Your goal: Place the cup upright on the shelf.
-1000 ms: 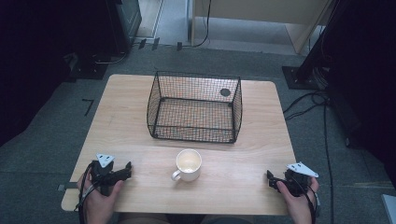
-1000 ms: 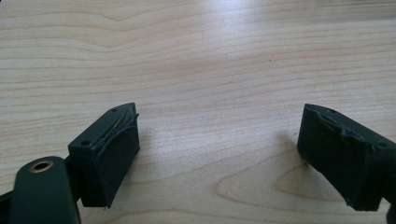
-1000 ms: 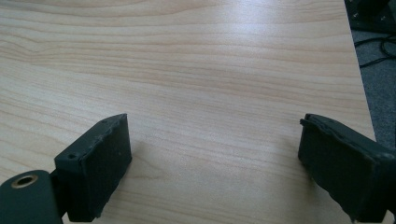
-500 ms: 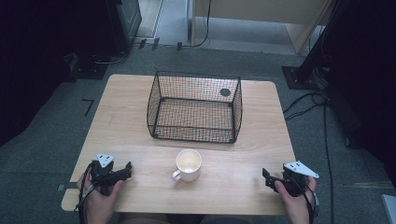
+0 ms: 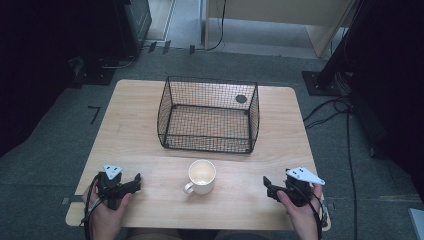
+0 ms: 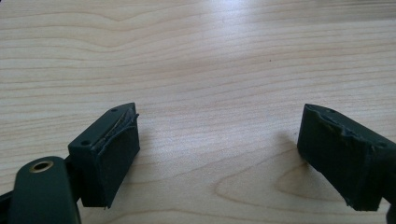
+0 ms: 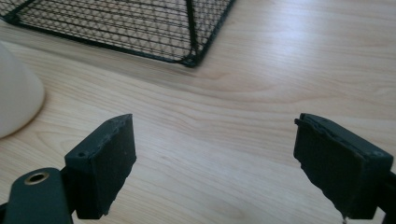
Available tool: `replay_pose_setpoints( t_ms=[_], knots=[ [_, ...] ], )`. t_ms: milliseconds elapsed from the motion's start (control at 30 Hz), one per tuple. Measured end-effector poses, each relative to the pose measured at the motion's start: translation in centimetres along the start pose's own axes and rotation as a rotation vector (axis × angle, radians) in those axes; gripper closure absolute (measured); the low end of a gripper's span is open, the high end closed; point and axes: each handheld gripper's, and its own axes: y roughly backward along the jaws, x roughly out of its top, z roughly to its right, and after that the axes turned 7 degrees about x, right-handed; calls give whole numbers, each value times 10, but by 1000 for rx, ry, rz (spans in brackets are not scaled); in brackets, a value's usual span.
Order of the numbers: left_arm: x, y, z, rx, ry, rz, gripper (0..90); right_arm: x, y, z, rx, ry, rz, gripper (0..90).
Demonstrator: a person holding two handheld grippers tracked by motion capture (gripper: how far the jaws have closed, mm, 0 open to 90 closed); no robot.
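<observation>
A white mug [image 5: 202, 176] stands upright on the wooden table [image 5: 130, 115], its handle toward the front left. Behind it sits a black wire basket [image 5: 209, 114], which looks empty. My left gripper [image 5: 136, 181] rests low at the front left, pointing toward the mug, and its jaws stand open over bare wood [image 6: 217, 158]. My right gripper [image 5: 267, 187] hovers at the front right, open with nothing between its jaws [image 7: 215, 163]. In the right gripper view the mug [image 7: 16, 93] is at the left edge and the basket's corner [image 7: 187, 32] is ahead.
Grey carpet surrounds the table. Cables [image 5: 345, 130] trail across the floor on the right. Dark equipment [image 5: 132, 25] stands at the back left and a pale cabinet [image 5: 280, 12] at the back. Open tabletop lies either side of the mug.
My right gripper has moved left toward the mug and lifted slightly off the table. The left gripper, mug and basket have stayed in place.
</observation>
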Motion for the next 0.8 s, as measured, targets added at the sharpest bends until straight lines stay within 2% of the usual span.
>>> replay_pose_setpoints(
  t_ms=[267, 300, 333, 467, 800],
  knots=[
    [0, 0, 0, 0, 0, 0, 132, 13, -2, -21, 44, 35, 21, 126],
    [0, 0, 0, 0, 0, 0, 132, 15, -4, -29, 55, 46, 21, 126],
    [0, 0, 0, 0, 0, 0, 132, 15, -4, -29, 55, 46, 21, 126],
    [0, 0, 0, 0, 0, 0, 132, 19, -9, -43, 86, 69, 17, 125],
    [0, 0, 0, 0, 0, 1, 132, 25, -17, -65, 139, 83, 25, 125]
  ],
)
